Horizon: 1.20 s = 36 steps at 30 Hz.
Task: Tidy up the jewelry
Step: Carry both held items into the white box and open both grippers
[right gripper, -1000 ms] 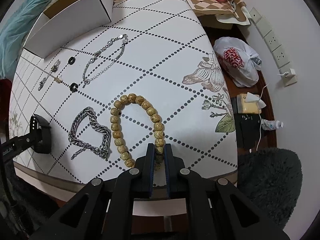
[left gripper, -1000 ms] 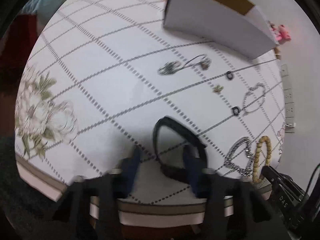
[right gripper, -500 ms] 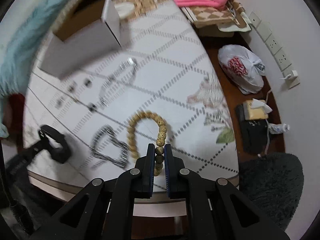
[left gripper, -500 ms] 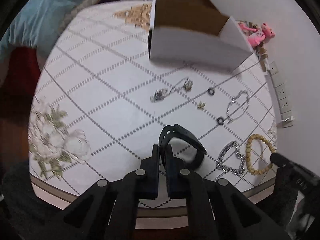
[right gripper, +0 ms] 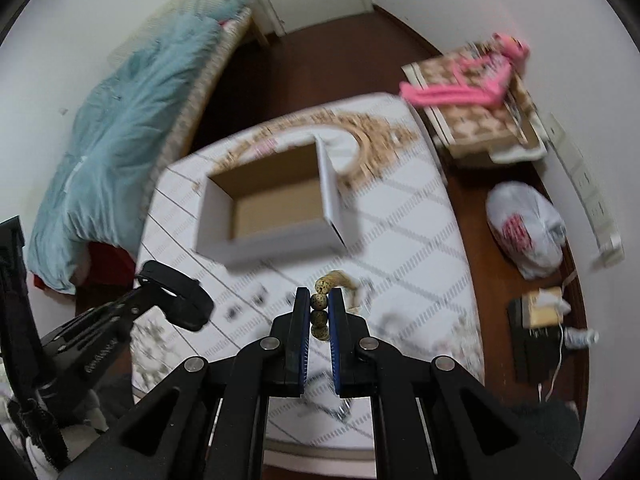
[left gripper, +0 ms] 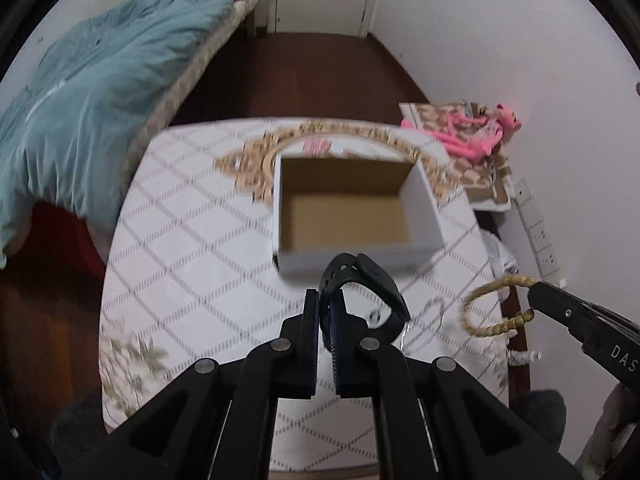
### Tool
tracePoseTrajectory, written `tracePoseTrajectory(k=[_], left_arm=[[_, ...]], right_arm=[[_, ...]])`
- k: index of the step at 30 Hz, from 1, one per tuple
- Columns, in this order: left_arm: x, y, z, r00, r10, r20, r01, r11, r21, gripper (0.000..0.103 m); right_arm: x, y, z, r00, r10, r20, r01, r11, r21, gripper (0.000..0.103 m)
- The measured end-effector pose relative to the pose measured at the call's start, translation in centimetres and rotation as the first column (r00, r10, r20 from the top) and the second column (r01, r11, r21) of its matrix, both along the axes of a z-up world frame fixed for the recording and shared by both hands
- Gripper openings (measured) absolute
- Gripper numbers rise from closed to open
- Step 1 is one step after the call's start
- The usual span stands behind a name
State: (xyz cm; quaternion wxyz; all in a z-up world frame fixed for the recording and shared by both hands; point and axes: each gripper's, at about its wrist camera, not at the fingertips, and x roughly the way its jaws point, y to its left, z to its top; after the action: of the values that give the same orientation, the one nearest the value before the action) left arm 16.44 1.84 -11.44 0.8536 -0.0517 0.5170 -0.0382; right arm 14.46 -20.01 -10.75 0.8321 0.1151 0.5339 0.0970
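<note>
My left gripper (left gripper: 325,304) is shut on a black wristband (left gripper: 362,284) and holds it in the air in front of an open white cardboard box (left gripper: 348,208) with a brown inside. My right gripper (right gripper: 319,304) is shut on a wooden bead bracelet (right gripper: 320,306), lifted off the table. In the left wrist view the bead bracelet (left gripper: 486,308) hangs from the right gripper at the right edge. In the right wrist view the box (right gripper: 272,204) lies ahead and the wristband (right gripper: 178,292) shows at the left. Blurred chains (left gripper: 430,312) lie on the tablecloth.
The table (left gripper: 180,264) has a white cloth with a dotted diamond pattern. A bed with a teal blanket (left gripper: 88,112) stands to the left. A pink toy on a checked box (right gripper: 476,92) and a white plastic bag (right gripper: 524,232) are on the right, by the wall.
Both grippers have risen well above the table with their items. The left gripper went from open around the wristband to shut on it. The view now looks down into the box.
</note>
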Motion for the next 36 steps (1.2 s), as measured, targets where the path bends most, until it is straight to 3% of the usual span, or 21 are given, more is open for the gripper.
tracePoseTrajectory(k=[6, 10, 20, 26, 28, 29, 30, 35, 36], left_arm=[[3.6, 0.1, 1.2, 0.999, -0.022, 0.034, 0.022, 1.000, -0.005, 0.003], [6.5, 0.7, 0.6, 1.000, -0.029, -0.007, 0.029, 0.998, -0.054, 0.003], [11.8, 1.8, -2.5, 0.992, -0.042, -0.123, 0.029, 0.994, -0.104, 0.007], [13.8, 2.2, -3.2, 0.985, -0.013, -0.173, -0.002, 0.997, -0.083, 0.011], [14.1, 2.2, -3.2, 0.985, -0.004, -0.174, -0.005, 0.999, -0.054, 0.034], [14.3, 2.3, -3.2, 0.984, 0.003, -0.176, -0.011, 0.999, -0.045, 0.070], [14.3, 2.5, -3.1, 0.986, 0.012, -0.168, -0.020, 0.999, -0.043, 0.092], [13.8, 3.3, -2.8, 0.988, 0.050, -0.148, -0.051, 0.999, -0.005, 0.092], [13.7, 3.4, -2.8, 0.988, 0.059, -0.144, -0.057, 0.998, 0.014, 0.093]], right_arm=[[4.2, 1.9, 3.0, 0.997, 0.029, 0.076, -0.031, 0.999, 0.021, 0.009], [7.5, 3.4, 2.9, 0.996, 0.050, 0.072, -0.052, 0.998, 0.030, 0.009], [14.5, 5.6, -2.5, 0.992, 0.100, -0.073, -0.096, 0.994, 0.062, 0.009], [17.2, 6.7, -4.5, 0.977, 0.149, -0.150, -0.133, 0.985, 0.109, 0.010], [17.7, 6.7, -4.8, 0.976, 0.142, -0.164, -0.126, 0.987, 0.104, 0.010], [17.8, 6.6, -4.9, 0.975, 0.141, -0.170, -0.125, 0.987, 0.101, 0.012], [17.9, 6.5, -4.9, 0.975, 0.136, -0.176, -0.120, 0.988, 0.097, 0.015], [17.3, 5.4, -4.5, 0.983, 0.096, -0.154, -0.096, 0.995, 0.003, 0.053], [17.2, 5.2, -4.4, 0.985, 0.092, -0.149, -0.094, 0.996, -0.009, 0.056]])
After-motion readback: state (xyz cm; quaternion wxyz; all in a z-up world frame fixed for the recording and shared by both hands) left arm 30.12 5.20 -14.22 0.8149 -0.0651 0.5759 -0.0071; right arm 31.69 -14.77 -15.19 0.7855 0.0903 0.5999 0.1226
